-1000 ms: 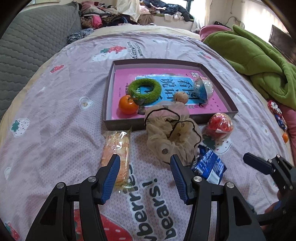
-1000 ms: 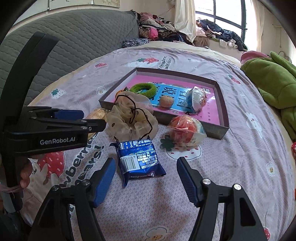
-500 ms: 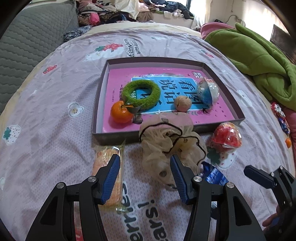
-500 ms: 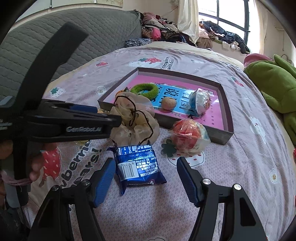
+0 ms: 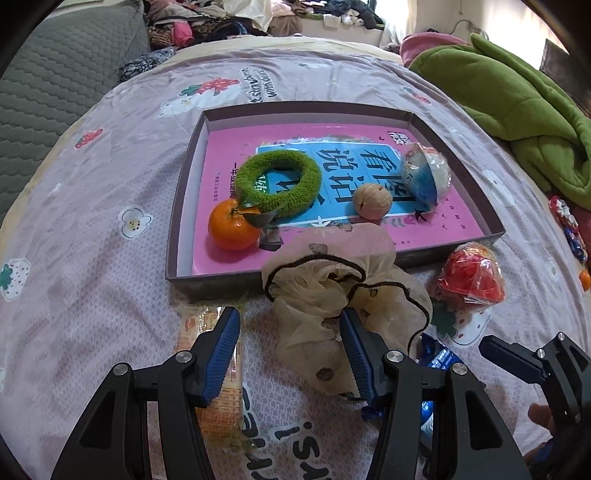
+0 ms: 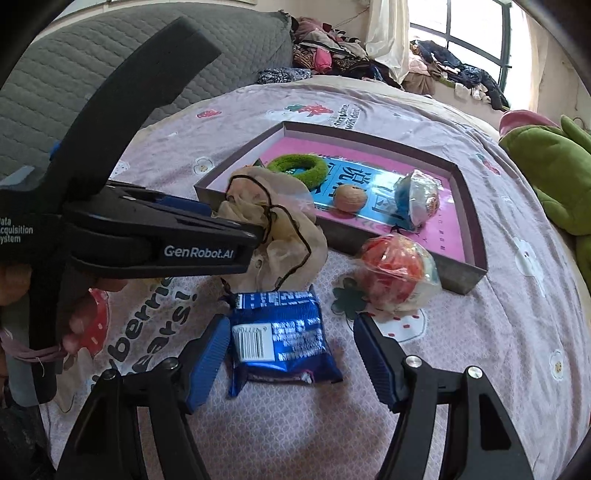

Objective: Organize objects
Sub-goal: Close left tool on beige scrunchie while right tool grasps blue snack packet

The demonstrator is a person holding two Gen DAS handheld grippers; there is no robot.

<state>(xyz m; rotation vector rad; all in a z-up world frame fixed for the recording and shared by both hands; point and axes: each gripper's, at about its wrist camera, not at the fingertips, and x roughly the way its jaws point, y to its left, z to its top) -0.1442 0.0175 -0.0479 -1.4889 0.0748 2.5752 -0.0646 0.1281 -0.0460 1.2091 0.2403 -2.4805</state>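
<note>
A shallow box (image 5: 184, 192) (image 6: 469, 192) on the bed holds a pink book, a green ring (image 5: 279, 182), an orange (image 5: 232, 227), a walnut (image 5: 371, 201) and a blue-white ball (image 5: 426, 177). A beige scrunchie (image 5: 332, 295) (image 6: 280, 229) lies against the box's near wall. My left gripper (image 5: 290, 347) is open, its fingers around the scrunchie's near left part. My right gripper (image 6: 290, 350) is open around a blue snack packet (image 6: 280, 336). A red wrapped ball (image 5: 472, 273) (image 6: 399, 269) lies right of the scrunchie. An orange biscuit packet (image 5: 221, 391) lies under my left finger.
A green blanket (image 5: 517, 103) is heaped at the right. A grey quilted headboard (image 5: 44, 85) stands at the left, with piled clothes (image 5: 207, 22) behind the bed. Small wrapped sweets (image 5: 569, 229) lie at the right edge.
My left gripper has moved forward, so the scrunchie now sits between its fingers. My right gripper has moved closer to the blue packet. Both stay open.
</note>
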